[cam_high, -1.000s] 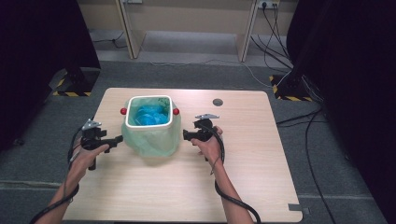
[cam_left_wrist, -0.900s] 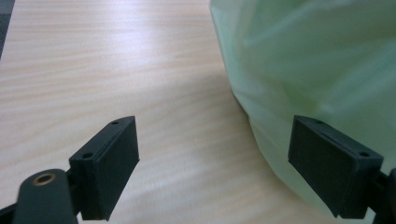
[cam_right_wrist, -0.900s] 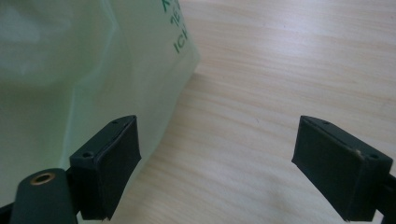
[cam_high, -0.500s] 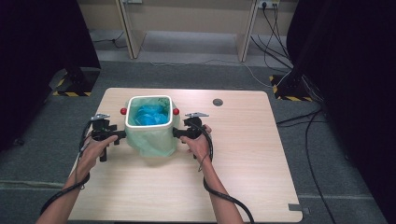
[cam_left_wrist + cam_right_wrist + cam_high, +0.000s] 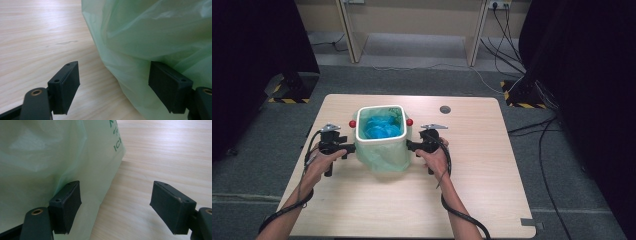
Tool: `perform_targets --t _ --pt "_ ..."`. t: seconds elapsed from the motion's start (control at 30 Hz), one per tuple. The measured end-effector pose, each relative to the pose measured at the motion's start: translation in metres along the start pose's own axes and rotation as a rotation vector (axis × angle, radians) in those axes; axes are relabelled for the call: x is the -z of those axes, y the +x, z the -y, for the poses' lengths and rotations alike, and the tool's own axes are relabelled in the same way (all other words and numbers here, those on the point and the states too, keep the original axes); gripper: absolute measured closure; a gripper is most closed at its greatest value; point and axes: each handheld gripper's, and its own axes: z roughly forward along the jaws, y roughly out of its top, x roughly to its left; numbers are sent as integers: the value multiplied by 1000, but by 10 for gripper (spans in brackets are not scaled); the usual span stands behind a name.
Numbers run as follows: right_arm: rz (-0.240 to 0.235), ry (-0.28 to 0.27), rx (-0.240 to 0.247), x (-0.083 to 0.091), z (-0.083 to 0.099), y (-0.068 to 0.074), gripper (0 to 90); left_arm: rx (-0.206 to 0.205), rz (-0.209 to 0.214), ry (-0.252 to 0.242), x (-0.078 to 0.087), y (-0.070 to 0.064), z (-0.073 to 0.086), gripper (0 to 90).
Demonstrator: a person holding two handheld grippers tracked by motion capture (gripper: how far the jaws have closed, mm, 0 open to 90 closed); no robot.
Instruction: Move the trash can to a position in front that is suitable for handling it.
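Our left tongs [image 5: 346, 151] and right tongs [image 5: 412, 146] gape open, flanking the green bag [image 5: 384, 152] over the white bin [image 5: 380, 108] mid-desk [image 5: 492, 200]. We should pinch loose film on both sides evenly, then lift together.

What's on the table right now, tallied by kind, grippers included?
Grippers: 2, left gripper and right gripper, both open beside the bag
White bin: 1
Green bag liner hanging over the bin: 1
Blue item inside the bin: 1
Red knobs on the bin rim: 2, left knob and right knob
Total: 7
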Motion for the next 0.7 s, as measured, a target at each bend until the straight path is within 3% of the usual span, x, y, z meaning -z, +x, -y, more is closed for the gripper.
perform_targets --t 0.23,0.4,0.7 --pt "22 10 5 26 10 -20 247 -54 6 17 -11 -31 -5 243" --pt "46 6 -5 42 16 -36 246 -56 31 21 -22 -50 -9 243" --pt "78 -33 -63 64 27 -65 249 -53 55 14 -40 -82 -13 244"
